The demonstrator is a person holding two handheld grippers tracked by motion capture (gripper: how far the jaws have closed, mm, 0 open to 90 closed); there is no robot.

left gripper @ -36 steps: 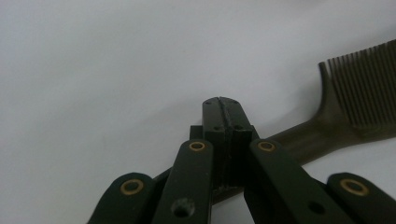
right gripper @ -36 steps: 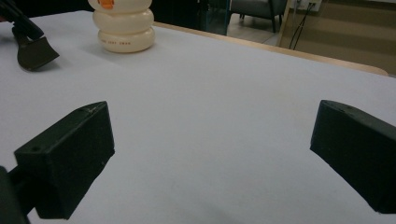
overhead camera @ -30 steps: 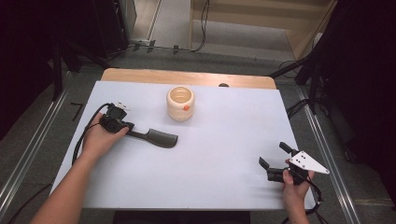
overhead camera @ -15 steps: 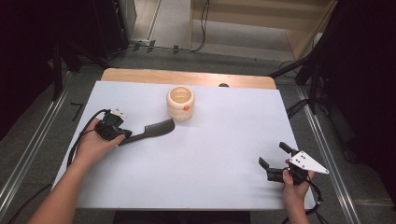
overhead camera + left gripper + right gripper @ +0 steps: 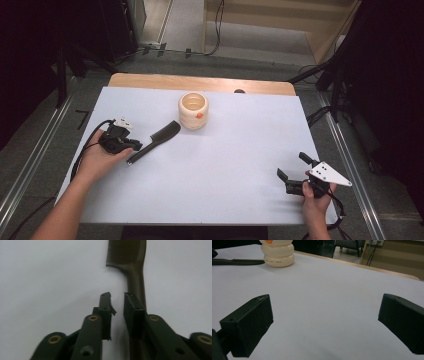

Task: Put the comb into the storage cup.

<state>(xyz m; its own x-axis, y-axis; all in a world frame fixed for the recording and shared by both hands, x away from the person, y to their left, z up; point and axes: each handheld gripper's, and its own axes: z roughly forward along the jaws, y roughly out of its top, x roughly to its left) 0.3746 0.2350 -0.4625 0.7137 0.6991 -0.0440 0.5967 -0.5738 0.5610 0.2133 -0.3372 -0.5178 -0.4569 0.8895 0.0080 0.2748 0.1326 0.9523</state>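
Note:
A dark comb [image 5: 155, 141] lies flat on the white table, its toothed end toward the cream ribbed cup [image 5: 193, 110]. My left gripper [image 5: 134, 146] is at the comb's handle end. Its jaws have just been opening and now stand slightly apart. In the left gripper view the comb [image 5: 135, 270] has its handle running under the right-hand jaw, and nothing sits between the tips of my left gripper [image 5: 117, 296]. My right gripper [image 5: 292, 165] rests at the table's near right, open. In its own view my right gripper [image 5: 327, 312] is wide and empty, with the cup [image 5: 278, 252] and comb [image 5: 237, 262] far off.
The white tabletop [image 5: 225, 165] has a wooden strip [image 5: 200, 82] along its far edge. Metal rails and cables run on the floor on both sides. A cable trails from each gripper.
The left hand swung the comb from pointing right to pointing toward the cup and set it down. The left jaws have come off the handle. The right hand has stayed put.

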